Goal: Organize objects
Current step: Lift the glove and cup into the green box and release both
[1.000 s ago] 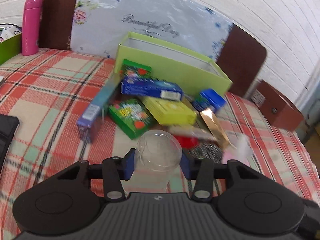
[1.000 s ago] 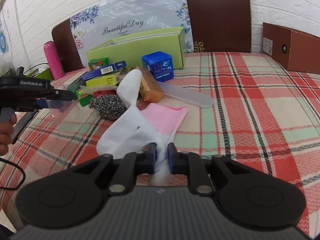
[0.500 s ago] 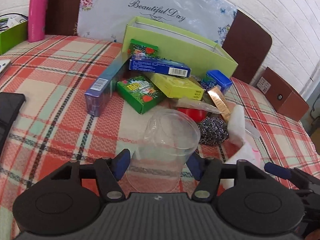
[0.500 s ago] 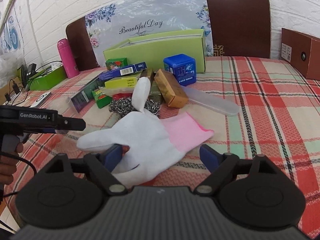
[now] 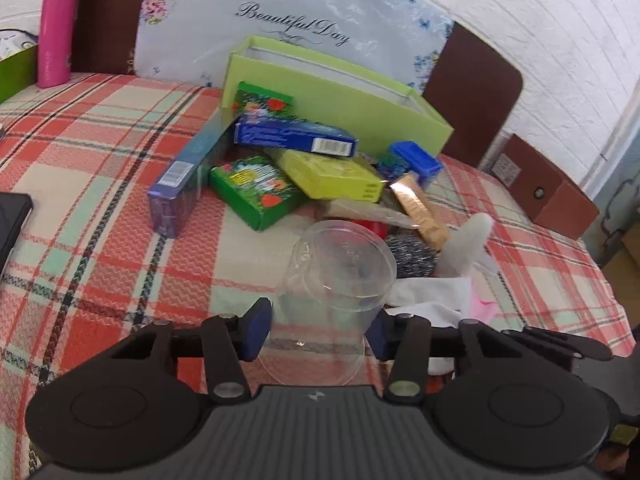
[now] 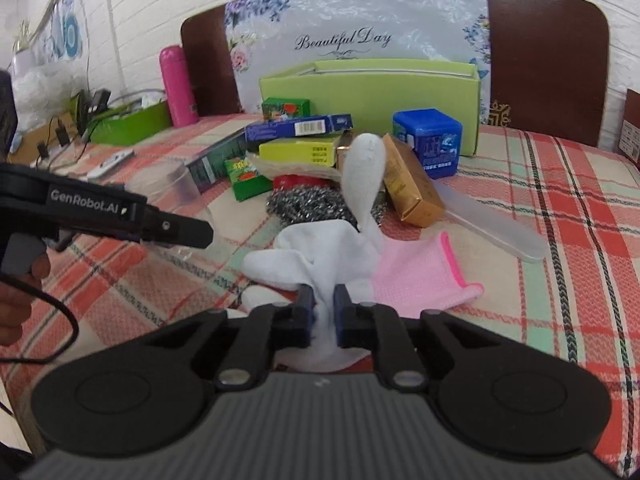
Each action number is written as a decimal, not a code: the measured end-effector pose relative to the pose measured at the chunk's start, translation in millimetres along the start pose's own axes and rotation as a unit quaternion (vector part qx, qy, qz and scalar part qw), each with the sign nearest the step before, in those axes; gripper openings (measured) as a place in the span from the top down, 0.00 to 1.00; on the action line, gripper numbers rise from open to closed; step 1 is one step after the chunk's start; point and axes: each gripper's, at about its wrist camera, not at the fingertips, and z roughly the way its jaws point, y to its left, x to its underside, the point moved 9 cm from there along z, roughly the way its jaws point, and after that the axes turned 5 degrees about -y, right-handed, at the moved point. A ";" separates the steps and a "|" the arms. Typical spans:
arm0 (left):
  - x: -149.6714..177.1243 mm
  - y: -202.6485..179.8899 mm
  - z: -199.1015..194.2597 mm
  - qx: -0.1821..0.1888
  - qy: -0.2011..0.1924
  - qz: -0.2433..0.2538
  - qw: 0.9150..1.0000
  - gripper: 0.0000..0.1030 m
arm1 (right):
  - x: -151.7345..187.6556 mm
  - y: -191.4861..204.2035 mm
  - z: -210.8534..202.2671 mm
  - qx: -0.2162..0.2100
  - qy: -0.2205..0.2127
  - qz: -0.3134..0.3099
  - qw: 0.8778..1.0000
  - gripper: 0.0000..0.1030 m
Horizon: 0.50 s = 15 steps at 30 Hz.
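Observation:
A clear plastic cup (image 5: 336, 280) stands on the plaid tablecloth between the pads of my left gripper (image 5: 318, 330). The jaws are wide and the pads sit just beside the cup walls, so the gripper is open. The cup also shows in the right wrist view (image 6: 168, 188), behind the left gripper's body. My right gripper (image 6: 324, 316) is shut on the white-and-pink glove (image 6: 336, 248), which lies on the cloth with one finger standing up. The glove also shows in the left wrist view (image 5: 448, 288).
A pile of small boxes (image 5: 288, 164), a steel scourer (image 6: 312, 204), a gold box (image 6: 408, 180) and a blue cube box (image 6: 428, 140) lie in front of an open green box (image 6: 380, 92). A pink bottle (image 5: 56, 28) stands far left. A clear flat case (image 6: 492, 228) lies right.
My right gripper opened half a second ago and has shut on the glove again. My left gripper opened around the cup, which now stands on the cloth.

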 end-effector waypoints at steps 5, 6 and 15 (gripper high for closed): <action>-24.8 -9.8 -16.2 0.024 -0.031 0.001 0.999 0.50 | -22.0 -6.3 -27.4 -0.005 -0.052 0.017 0.998 0.92; -35.4 -12.3 -19.9 0.031 -0.043 0.003 0.999 0.50 | -31.1 -7.6 -34.9 -0.007 -0.070 0.014 0.997 0.92; -138.8 -37.7 -33.3 0.060 -0.159 0.020 0.985 0.49 | -129.4 -28.4 -52.9 0.033 -0.209 -0.012 0.977 0.92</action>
